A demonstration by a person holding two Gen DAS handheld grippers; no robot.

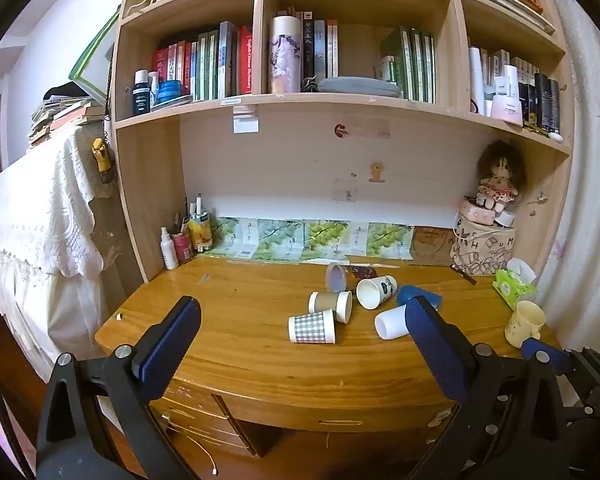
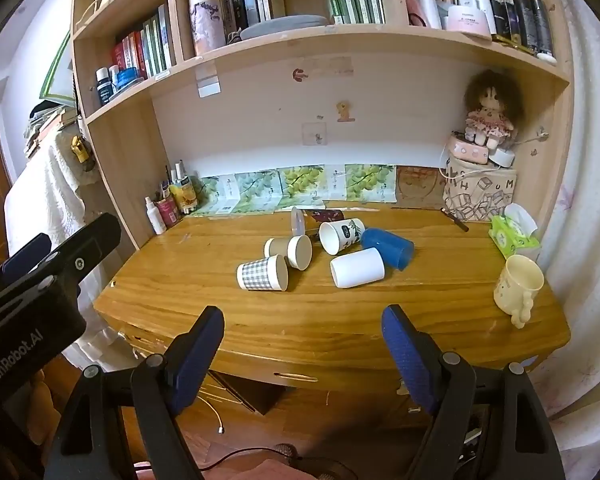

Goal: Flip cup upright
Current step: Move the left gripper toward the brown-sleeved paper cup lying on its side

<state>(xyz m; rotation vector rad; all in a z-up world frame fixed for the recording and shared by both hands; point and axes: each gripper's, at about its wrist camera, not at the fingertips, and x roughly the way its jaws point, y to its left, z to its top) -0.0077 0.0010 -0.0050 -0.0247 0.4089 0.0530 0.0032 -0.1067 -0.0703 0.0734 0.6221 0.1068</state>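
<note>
Several cups lie on their sides in the middle of the wooden desk point(image 2: 340, 320): a checked paper cup point(image 2: 262, 273) point(image 1: 312, 327), a brown paper cup point(image 2: 290, 250) point(image 1: 331, 305), a white leaf-print cup point(image 2: 342, 235) point(image 1: 376, 290), a plain white cup point(image 2: 358, 267) point(image 1: 390, 322), a blue cup point(image 2: 388, 247) point(image 1: 418, 294) and a pale purple cup point(image 2: 298, 222) point(image 1: 335, 277). A cream mug point(image 2: 518, 286) point(image 1: 525, 323) stands upright at the right. My left gripper point(image 1: 304, 312) and right gripper point(image 2: 303, 320) are open, empty, in front of the desk edge.
A tissue pack point(image 2: 514, 234) and a printed bag point(image 2: 480, 192) with a doll point(image 2: 490, 116) stand at the back right. Bottles and a pen holder point(image 2: 168, 200) stand at the back left. Bookshelves hang above. The left gripper's body point(image 2: 32, 300) shows at the left.
</note>
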